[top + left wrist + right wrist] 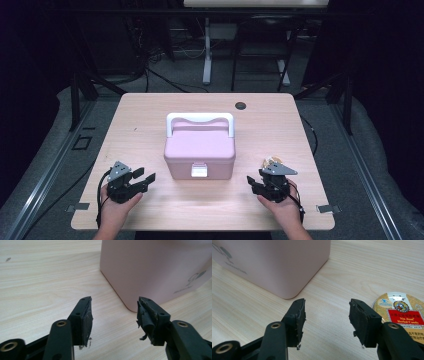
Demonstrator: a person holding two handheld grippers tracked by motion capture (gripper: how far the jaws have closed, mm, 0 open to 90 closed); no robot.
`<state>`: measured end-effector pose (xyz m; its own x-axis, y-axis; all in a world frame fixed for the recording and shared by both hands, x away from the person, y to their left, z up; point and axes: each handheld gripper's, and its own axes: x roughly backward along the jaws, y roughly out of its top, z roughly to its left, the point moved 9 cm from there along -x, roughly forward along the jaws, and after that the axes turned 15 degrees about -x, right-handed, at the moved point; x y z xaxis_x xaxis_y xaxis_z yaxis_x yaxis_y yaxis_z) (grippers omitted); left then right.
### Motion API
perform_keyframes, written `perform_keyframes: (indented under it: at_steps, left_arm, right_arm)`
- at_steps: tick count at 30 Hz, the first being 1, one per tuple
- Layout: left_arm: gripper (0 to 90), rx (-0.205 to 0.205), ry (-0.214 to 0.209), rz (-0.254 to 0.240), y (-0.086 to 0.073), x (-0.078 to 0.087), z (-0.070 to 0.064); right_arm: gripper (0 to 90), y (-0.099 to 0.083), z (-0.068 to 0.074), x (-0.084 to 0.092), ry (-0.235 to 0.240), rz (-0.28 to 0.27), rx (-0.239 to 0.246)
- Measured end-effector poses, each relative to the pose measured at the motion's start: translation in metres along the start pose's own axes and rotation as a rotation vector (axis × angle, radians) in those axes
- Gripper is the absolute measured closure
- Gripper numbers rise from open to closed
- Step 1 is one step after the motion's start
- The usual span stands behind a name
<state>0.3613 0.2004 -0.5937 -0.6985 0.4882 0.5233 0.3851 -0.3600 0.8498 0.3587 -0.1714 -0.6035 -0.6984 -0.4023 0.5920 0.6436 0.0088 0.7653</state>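
1. Risk at the tin (404,312): lies low and flat on the table (150,115), just right of the right gripper (327,315); jaws closing from above would likely skid off the rounded lid and push it toward the table's right edge.
2. Risk at the box (200,152): latch (199,171) on the front face is small; a poke from one side could slide the whole box back instead of freeing the lid.
3. Risk at the handle (200,120): folded toward the far side over the lid, so may foul the lid once lifted.
4. Risk of collision: both grippers flank the box near its front corners; swinging inward together could knock the walls or each other.
5. Left gripper (113,315): jaws wide apart, nothing between them, low over bare table beside the box's left front corner. Worn pads (87,320) with frayed bits may grip poorly.
6. Right gripper: jaws equally wide apart, holding nothing, aimed past the box's right front corner, tin just beside the right jaw.
7. Positions: box in the middle of the table, closed; tin near the right edge, well apart from the box.
8. Count: one box, one handle, one latch, one tin, two grippers, two hands (115,210), one table, one dark grommet (241,105) at the far edge.
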Motion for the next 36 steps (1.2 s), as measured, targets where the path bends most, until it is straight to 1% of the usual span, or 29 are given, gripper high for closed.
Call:
perform_keyframes:
  at_steps: [1, 3, 6, 8, 10, 11, 13, 15, 16, 23, 25, 26, 27, 30, 31, 36]
  left_arm:
    - [46.8, 0.003, -0.002, 0.006, -0.001, 0.000, 0.000]
    - [46.9, 0.007, -0.004, 0.003, 0.000, -0.001, 0.000]
    - [46.8, 0.021, -0.009, -0.004, 0.002, -0.003, -0.001]
    - [46.9, 0.018, -0.011, 0.001, 0.004, -0.005, -0.002]
    - [47.8, 0.008, 0.001, 0.005, 0.005, -0.006, -0.001]
    - [49.1, 0.001, 0.000, 0.019, 0.004, -0.006, -0.001]
    - [49.6, 0.001, -0.006, 0.013, 0.003, -0.006, -0.003]
    - [50.2, -0.003, -0.015, 0.020, 0.002, -0.005, -0.004]
    - [50.5, -0.004, -0.011, 0.015, 0.002, -0.004, -0.004]
    - [51.2, -0.002, -0.010, 0.013, 0.002, 0.002, -0.004]
    - [51.2, -0.003, -0.010, 0.011, 0.003, 0.002, -0.004]
    - [51.2, -0.003, -0.014, 0.021, 0.002, 0.002, -0.004]
    - [51.2, -0.003, -0.012, 0.013, 0.003, 0.001, -0.003]
    - [51.2, 0.003, -0.013, 0.013, 0.003, 0.000, -0.003]
    - [51.2, 0.000, -0.015, 0.021, 0.004, 0.000, -0.002]
    - [51.2, 0.009, -0.018, 0.011, 0.008, -0.002, -0.001]
  right_arm:
    - [46.4, 0.000, 0.000, 0.000, 0.000, 0.000, 0.000]
    - [46.5, 0.000, 0.001, 0.000, -0.001, 0.000, 0.001]
    - [46.5, -0.001, 0.001, 0.001, -0.008, -0.009, 0.019]
    - [46.5, -0.001, 0.001, 0.002, -0.011, -0.016, 0.036]
    - [46.8, -0.002, 0.001, 0.003, -0.007, -0.016, 0.046]
    - [47.3, -0.001, 0.001, 0.002, -0.008, -0.015, 0.048]
    - [47.7, 0.000, 0.001, 0.002, -0.003, -0.010, 0.034]
    - [48.4, 0.001, 0.001, 0.000, -0.003, -0.012, 0.025]
    - [48.8, 0.002, 0.001, 0.000, -0.002, -0.012, 0.019]
    - [50.7, 0.004, 0.006, 0.001, 0.002, -0.025, 0.019]
    - [51.2, 0.004, 0.008, 0.002, 0.005, -0.025, 0.019]
    - [51.3, 0.004, 0.008, 0.002, 0.005, -0.025, 0.022]
    - [51.3, 0.004, 0.008, 0.001, 0.005, -0.023, 0.024]
    - [51.4, 0.005, 0.008, 0.000, 0.005, -0.022, 0.015]
    - [51.4, 0.007, 0.007, -0.001, 0.004, -0.025, 0.020]
    - [51.4, 0.009, 0.010, -0.002, 0.010, -0.023, 0.015]
